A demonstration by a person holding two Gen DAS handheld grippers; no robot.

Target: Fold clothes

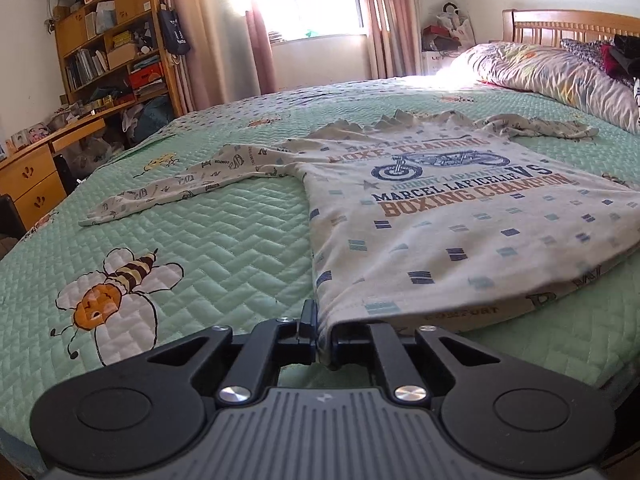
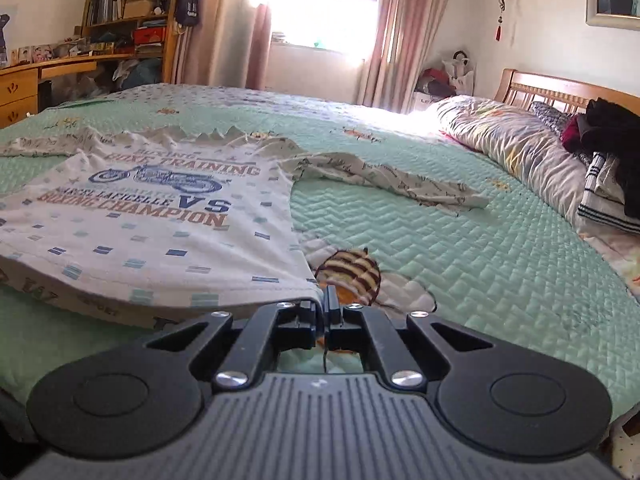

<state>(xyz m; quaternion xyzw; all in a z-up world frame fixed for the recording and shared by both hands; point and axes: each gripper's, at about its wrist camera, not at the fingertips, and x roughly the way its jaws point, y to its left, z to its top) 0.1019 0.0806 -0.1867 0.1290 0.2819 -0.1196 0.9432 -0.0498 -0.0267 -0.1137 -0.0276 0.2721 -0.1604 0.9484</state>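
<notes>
Your left gripper and right gripper each pinch a hem corner of the shirt, keeping the hem taut for folding

The shirt runs off the right edge in the left view; in the right view its left sleeve is cut. Sleeve print is unreadable.

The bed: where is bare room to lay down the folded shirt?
Free quilt lies between the shirt and the desk-side edge, around the bee below the left sleeve. Another free patch lies between the right sleeve and the pillow. The headboard end is crowded with clothes.
</notes>
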